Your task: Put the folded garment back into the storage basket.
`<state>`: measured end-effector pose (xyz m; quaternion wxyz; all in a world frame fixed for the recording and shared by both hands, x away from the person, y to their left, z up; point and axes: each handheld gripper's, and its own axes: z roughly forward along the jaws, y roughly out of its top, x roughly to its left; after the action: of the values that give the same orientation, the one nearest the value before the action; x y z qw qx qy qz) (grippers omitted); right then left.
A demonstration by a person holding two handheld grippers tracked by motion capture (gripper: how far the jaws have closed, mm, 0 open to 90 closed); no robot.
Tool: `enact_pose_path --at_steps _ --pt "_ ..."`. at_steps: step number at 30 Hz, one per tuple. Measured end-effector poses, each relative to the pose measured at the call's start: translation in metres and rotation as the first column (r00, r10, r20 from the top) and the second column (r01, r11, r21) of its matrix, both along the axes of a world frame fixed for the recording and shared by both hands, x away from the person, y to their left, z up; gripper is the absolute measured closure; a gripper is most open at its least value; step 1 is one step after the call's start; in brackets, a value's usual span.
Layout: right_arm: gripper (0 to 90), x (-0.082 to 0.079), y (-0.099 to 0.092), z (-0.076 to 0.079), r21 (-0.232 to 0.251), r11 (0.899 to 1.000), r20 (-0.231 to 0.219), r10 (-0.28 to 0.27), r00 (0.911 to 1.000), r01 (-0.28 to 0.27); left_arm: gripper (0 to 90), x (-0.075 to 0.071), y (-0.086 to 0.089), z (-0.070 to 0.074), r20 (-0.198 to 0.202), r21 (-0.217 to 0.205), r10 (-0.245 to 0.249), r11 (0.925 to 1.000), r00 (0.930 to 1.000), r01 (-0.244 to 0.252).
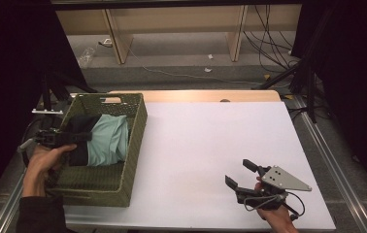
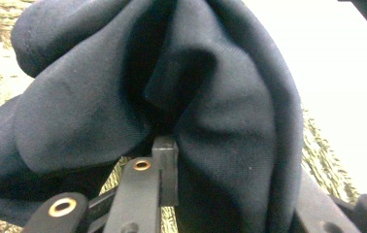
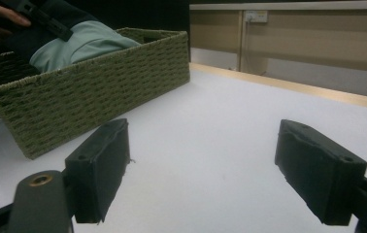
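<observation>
The left gripper (image 1: pixel 82 136) is clamping the dark cloth (image 2: pixel 210 97) inside the basket (image 1: pixel 135 141); the fold risks slipping free. The right gripper (image 1: pixel 240 175), jaws apart, is resting near right.

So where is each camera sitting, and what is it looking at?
High view: above the person's side, looking forward and down at the white table, green basket, both forearms and each hand-held gripper.
Left gripper view: rides the left hand-held gripper, looking along its jaws, shut on dark cloth.
Right gripper view: rides the right hand-held gripper, jaws open, low over the table, facing the basket.
Shared: high and right gripper views both show the basket and light green cloth.
</observation>
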<state>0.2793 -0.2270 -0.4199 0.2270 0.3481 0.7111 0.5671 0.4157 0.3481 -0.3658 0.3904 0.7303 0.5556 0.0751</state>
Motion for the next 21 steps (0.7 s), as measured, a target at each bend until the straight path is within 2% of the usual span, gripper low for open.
enact_pose_path --at_steps 8,12,14,18,21 --pt "21.1 0.000 0.000 0.000 -0.001 1.000 0.000 0.000 1.0000 0.000 68.4 0.006 -0.012 -0.009 -0.034 0.060 -0.052 0.9968 0.9981 0.054" --pt "21.1 0.000 0.000 0.000 -0.001 1.000 0.000 0.000 1.0000 0.000 68.3 0.010 -0.015 -0.014 -0.054 0.068 -0.068 0.9952 0.9963 0.071" --pt "21.1 0.000 0.000 0.000 -0.002 1.000 -0.001 0.000 1.0000 0.000 68.3 0.011 -0.016 -0.016 -0.059 0.063 -0.078 0.9946 0.9952 0.082" --pt "21.2 0.000 0.000 0.000 -0.002 1.000 -0.004 0.000 1.0000 0.000 68.0 0.014 -0.017 -0.022 -0.071 0.029 -0.093 0.9951 0.9932 0.095" --pt "21.1 0.000 0.001 0.000 -0.002 1.000 -0.004 0.000 1.0000 0.000 67.7 0.016 -0.016 -0.026 -0.082 0.028 -0.089 0.9954 0.9927 0.091"
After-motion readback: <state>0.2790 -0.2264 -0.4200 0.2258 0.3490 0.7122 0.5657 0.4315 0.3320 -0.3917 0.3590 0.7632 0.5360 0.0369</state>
